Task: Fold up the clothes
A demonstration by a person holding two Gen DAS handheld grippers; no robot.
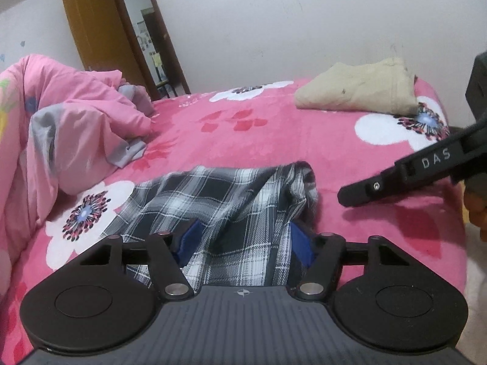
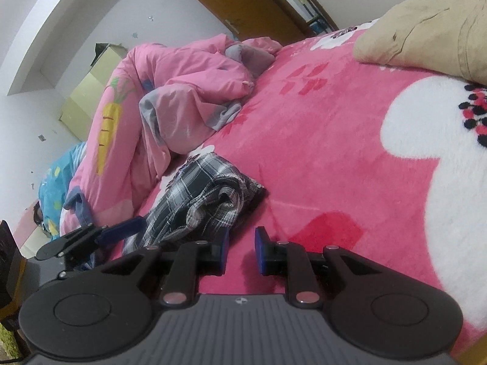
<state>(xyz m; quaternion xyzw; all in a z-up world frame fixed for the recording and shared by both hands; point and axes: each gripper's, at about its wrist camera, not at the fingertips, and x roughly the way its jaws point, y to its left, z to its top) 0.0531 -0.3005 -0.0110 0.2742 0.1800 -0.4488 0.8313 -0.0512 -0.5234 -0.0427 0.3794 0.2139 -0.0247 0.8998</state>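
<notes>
A black-and-white plaid garment (image 1: 219, 200) lies crumpled on the pink flowered blanket (image 1: 249, 140) near the bed's front edge. My left gripper (image 1: 243, 243) stands open, and the plaid cloth runs between its blue pads (image 1: 185, 243) and under the camera. In the right wrist view the plaid garment (image 2: 201, 194) lies left of centre, with the left gripper (image 2: 115, 234) at its near end. My right gripper (image 2: 242, 246) hovers over bare blanket just right of the garment, narrowly open and holding nothing. It also reaches in from the right in the left wrist view as the right gripper (image 1: 359, 193).
A folded beige garment (image 1: 356, 91) rests at the far right of the bed. A rumpled pink quilt (image 1: 76, 115) is heaped along the left side. A brown door (image 1: 97, 30) stands open behind. A hand (image 1: 478, 213) shows at the right edge.
</notes>
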